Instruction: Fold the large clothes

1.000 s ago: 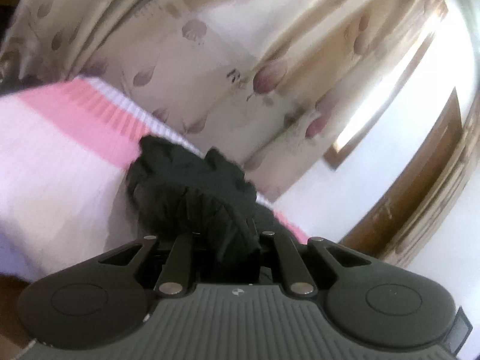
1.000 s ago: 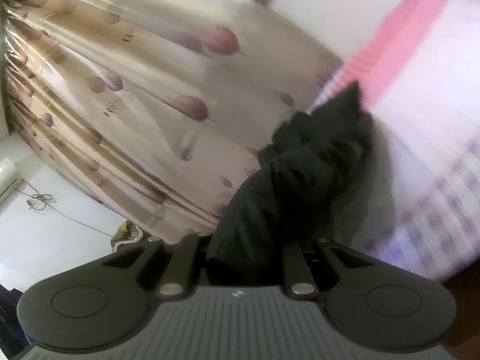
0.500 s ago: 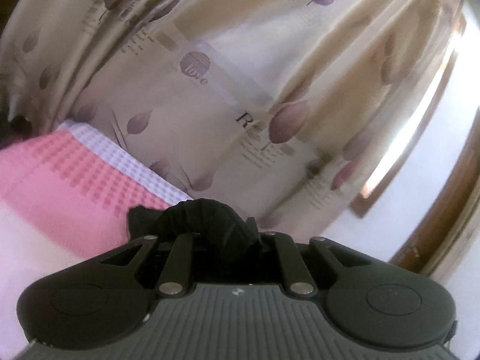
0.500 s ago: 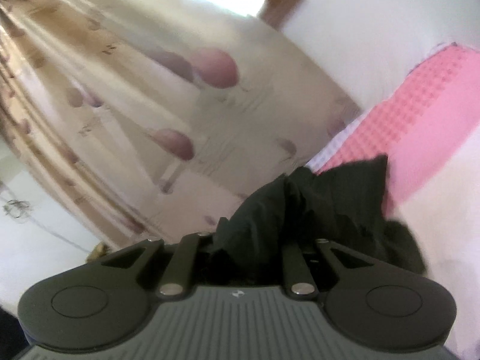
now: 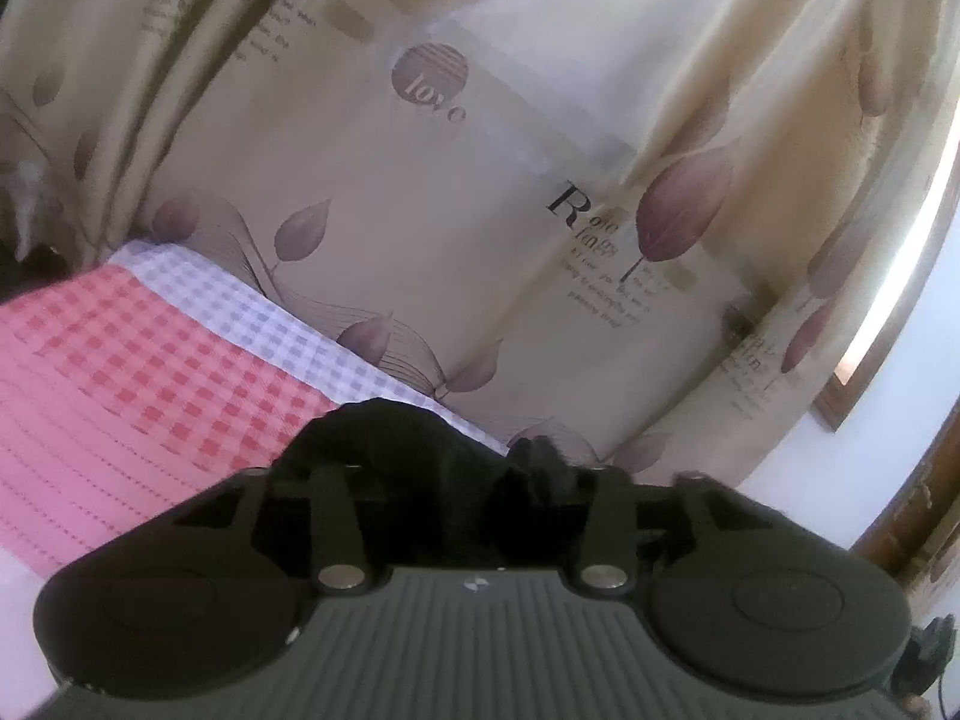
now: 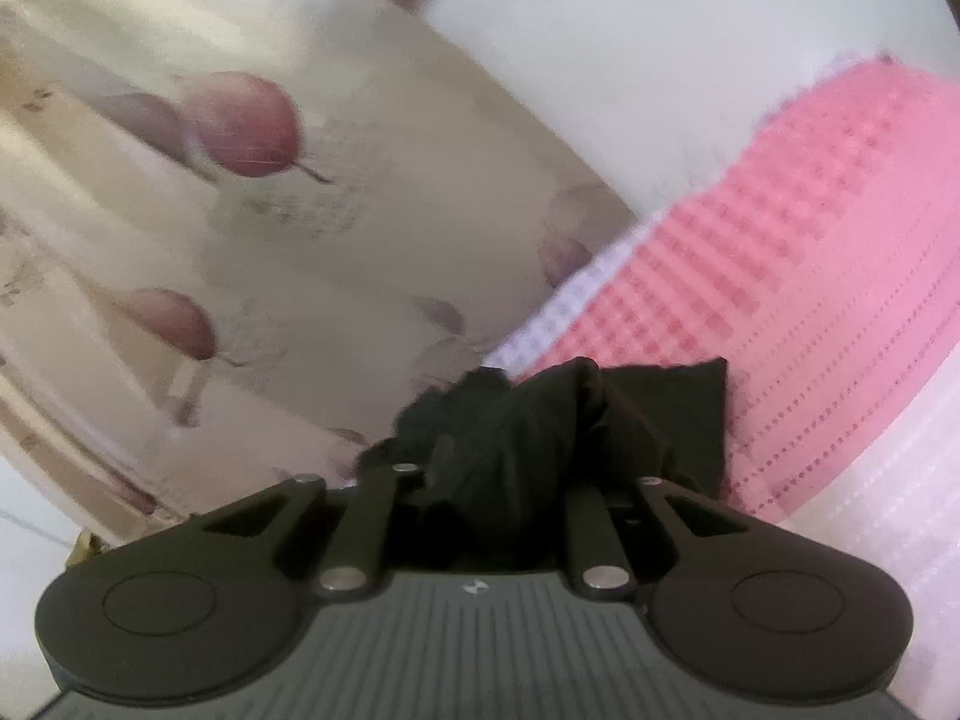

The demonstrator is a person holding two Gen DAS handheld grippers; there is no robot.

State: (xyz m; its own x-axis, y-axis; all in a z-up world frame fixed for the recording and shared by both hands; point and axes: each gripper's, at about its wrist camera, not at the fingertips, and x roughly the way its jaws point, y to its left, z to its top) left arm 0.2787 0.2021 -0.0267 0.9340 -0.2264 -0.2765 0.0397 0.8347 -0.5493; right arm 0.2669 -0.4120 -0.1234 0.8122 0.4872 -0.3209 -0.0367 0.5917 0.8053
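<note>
Left gripper (image 5: 474,480): low centre of the left wrist view; jaws opening, standing well apart. Fingertips are hidden behind dark cloth, so contact of the pads with it cannot be confirmed.
Left gripper contents: a bunch of the black garment (image 5: 420,444) sits between the jaws, humped just above the gripper body, its crest at mid-frame bottom.
Right gripper (image 6: 516,468): low centre of the right wrist view; jaws narrow and opening slightly. Fingertips are buried in cloth.
Right gripper contents: a thick fold of the black garment (image 6: 540,420) fills the gap between the jaws and looks pinched there; a flat flap of it spreads to the right of the gripper onto the pink cover.
Garment location: at the far edge of the bed, resting on the checked bedspread (image 5: 138,360), held at two bunched points, one at each gripper.
Bedspread: pink checked band with a pale lilac checked border at the edge; in the right wrist view the same bedspread (image 6: 810,240) occupies the right side of the frame, turning white toward the lower right.
Curtain (image 5: 480,210): beige with purple leaf print and printed lettering, hanging directly behind the bed edge, filling the upper frame.
Wall (image 6: 660,60): plain white, upper right of the right wrist view.
Image quality: right wrist view blurred; fine detail unreliable.
</note>
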